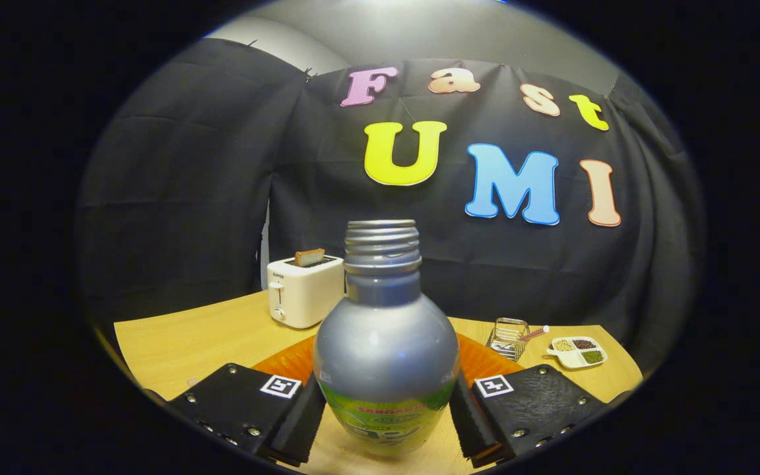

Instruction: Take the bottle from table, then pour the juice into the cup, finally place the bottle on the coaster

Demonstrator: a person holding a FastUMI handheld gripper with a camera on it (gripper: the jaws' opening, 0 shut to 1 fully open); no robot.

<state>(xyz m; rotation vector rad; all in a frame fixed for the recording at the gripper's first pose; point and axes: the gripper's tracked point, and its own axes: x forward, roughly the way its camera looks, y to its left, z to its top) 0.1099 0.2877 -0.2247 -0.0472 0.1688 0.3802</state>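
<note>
Gripper (pixel 386 415) clamped the bottle (pixel 385 343) at its belly; smooth, slippery, uncapped, coaster (pixel 485 359) at 12.

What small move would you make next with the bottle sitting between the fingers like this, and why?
Probably settle the bottle onto the orange coaster just behind it and open the hand-held gripper. The bottle stands upright between the fingers, which seem to press its sides, and the coaster's rim shows on either side of it. Whether juice reached the glass cup beyond cannot be told.
</note>
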